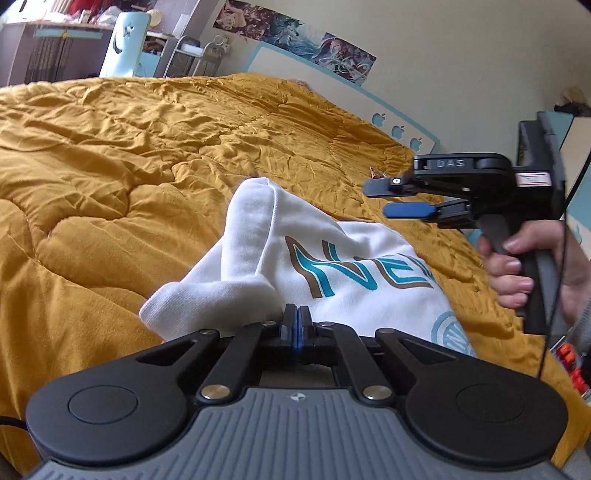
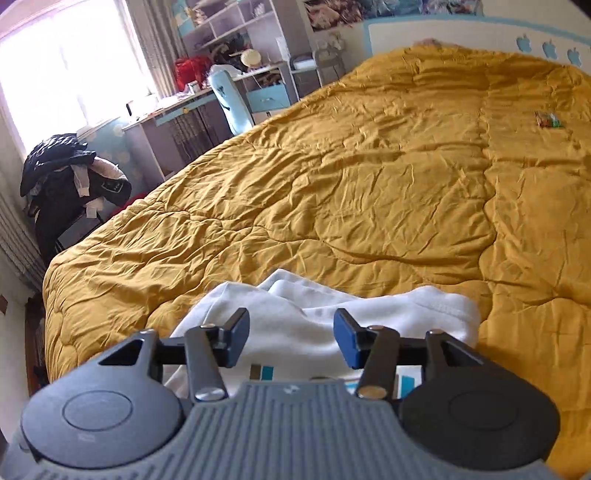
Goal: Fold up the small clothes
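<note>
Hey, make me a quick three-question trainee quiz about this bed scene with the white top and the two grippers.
1. True or false: the right gripper stands open.
2. The white top lies on: A) a desk B) the mustard quilt C) a chair
3. Fill in: the left gripper is ____.

Key: 1 true; 2 B; 3 shut, with the top's fabric right at its tips, though whether it pinches any cannot be told.

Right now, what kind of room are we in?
Most likely a bedroom. A big bed with a mustard-yellow quilt fills the view, posters hang on the wall above the headboard, and a cluttered desk stands by the window.
</note>
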The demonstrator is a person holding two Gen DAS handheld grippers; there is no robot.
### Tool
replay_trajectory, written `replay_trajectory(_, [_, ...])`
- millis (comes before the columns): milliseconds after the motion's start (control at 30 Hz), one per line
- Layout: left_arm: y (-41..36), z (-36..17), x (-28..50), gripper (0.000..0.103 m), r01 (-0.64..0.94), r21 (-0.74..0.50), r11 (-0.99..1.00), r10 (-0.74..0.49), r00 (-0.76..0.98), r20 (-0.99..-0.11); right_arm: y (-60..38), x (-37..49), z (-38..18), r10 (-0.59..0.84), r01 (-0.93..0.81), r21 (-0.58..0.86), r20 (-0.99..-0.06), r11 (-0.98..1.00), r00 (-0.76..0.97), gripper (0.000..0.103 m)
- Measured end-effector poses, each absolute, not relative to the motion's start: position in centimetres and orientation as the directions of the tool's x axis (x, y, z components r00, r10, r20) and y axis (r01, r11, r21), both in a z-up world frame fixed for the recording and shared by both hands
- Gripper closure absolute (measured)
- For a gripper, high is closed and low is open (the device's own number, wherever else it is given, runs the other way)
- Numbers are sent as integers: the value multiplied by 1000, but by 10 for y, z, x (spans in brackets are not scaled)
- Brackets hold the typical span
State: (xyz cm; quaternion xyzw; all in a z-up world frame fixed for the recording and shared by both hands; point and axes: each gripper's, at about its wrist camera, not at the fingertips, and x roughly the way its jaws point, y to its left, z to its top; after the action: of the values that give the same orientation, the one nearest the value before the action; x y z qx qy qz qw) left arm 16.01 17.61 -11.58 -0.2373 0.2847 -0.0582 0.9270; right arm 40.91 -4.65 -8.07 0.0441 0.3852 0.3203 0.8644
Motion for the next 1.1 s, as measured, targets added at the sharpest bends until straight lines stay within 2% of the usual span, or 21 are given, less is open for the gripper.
replay_trajectory(133, [179,-118,166,100,-20,-487,873,-258,829,-496,-16,453,-97,676,-465,495,-604,734,422,50])
replay_trajectory(200, [176,-118,168,100,-14,-469,883,-252,829,-499,0,462,-105,688,-449,527,-614,722,386,34])
replay_trajectory(233, [176,-118,168,100,-12,-467,884,-252,829,-500,9,465,-110,684,-432,536,-630,725,367,33])
replay_trajectory(333, [179,-120,168,100,-16,-488,873,-264,825,-499,33,465,-127,665,-448,510,-675,734,320,43])
replay_trajectory(433, [184,-121,170,99,-24,-519,854,-281,819,-500,47,458,-138,609,-471,430,-713,771,346,76])
replay_trajectory(467, [185,-121,170,99,-27,-529,848,-286,817,-500,49,456,-140,582,-471,391,-720,790,378,98])
replay_trajectory(533, [187,-122,170,99,-33,-546,837,-294,815,-500,48,453,-137,594,-474,396,-695,787,405,100])
replay_trajectory(667, [188,-122,171,99,-44,-549,835,-287,815,-503,44,451,-122,672,-448,502,-579,740,461,101])
replay_trajectory(767, [189,-123,172,98,-46,-547,836,-287,814,-506,64,446,-125,614,-488,392,-629,780,476,101])
replay_trajectory(833, [188,-123,171,98,-44,-542,839,-285,813,-508,74,450,-139,540,-469,324,-707,822,457,99])
replay_trajectory(867, [188,-123,172,98,-46,-541,840,-285,811,-511,72,454,-150,531,-441,342,-729,830,432,98])
replay_trajectory(933, [188,-123,171,98,-45,-543,838,-286,812,-509,57,455,-152,574,-378,437,-691,816,440,85])
replay_trajectory(1000, [188,-123,170,98,-45,-542,839,-285,812,-509,44,453,-146,597,-340,490,-656,803,462,51])
replay_trajectory(1033, [188,-123,170,98,-45,-540,841,-283,813,-509,37,449,-139,568,-327,464,-648,823,507,45])
replay_trajectory(1100, [186,-122,170,98,-47,-528,848,-274,814,-513,22,444,-129,489,-316,373,-643,872,590,45])
